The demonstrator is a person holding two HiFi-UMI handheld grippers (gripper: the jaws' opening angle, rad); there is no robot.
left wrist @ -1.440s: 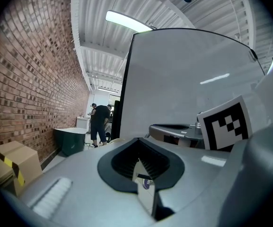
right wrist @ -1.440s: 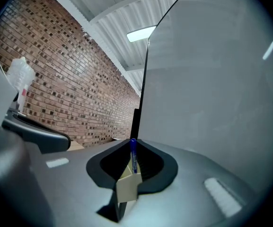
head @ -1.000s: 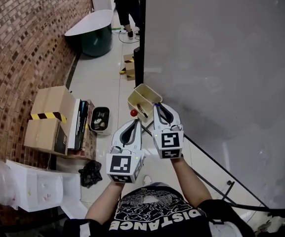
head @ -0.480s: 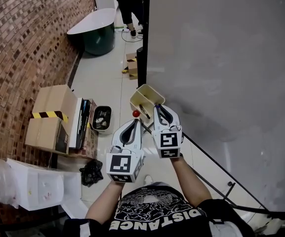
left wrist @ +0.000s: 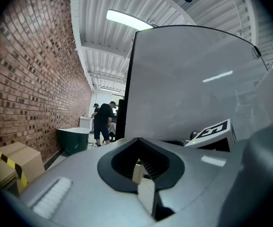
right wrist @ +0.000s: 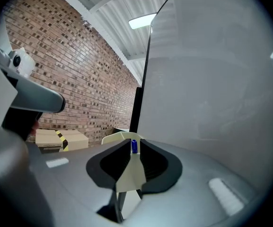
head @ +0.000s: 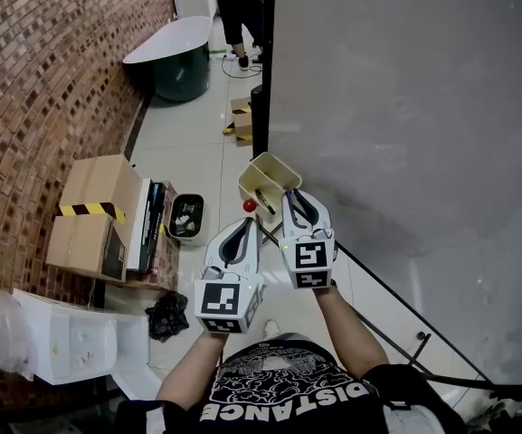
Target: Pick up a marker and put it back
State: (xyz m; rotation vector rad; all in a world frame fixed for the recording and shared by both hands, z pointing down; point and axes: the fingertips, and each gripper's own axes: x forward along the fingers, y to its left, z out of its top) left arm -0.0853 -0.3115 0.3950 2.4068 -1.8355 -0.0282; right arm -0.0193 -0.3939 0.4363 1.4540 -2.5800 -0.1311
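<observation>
1. Right, at the far left the brick wall (head: 25, 107) runs up the frame. Cardboard boxes (head: 93, 188) are stacked at its foot, with a black bin (head: 185, 217) just beside them on the pale tiled floor (head: 179, 143).
2. Next across is the left gripper (head: 255, 222), held low in front of the person's chest. In the left gripper view its jaws meet in a point at the tips, fully closed, with nothing between them.
3. Just above that tip sits a small red ball (head: 250, 205), right beside the beige tray (head: 283, 167) at the whiteboard's left edge.
4. Inside the tray something dark and slim lies at a slant. The head view is too small to tell what it is.
5. Now the right gripper (head: 288, 193), side by side with the left one and a little higher, has its tip at the tray's near rim.
6. In the right gripper view the jaws are drawn almost together. A blue-capped marker (right wrist: 134, 147) stands upright between the tips, pinched at the cap, and the tray's beige wall shows just behind it.
7. And on the right the grey whiteboard (head: 405, 134) fills the rest of the frame.
</observation>
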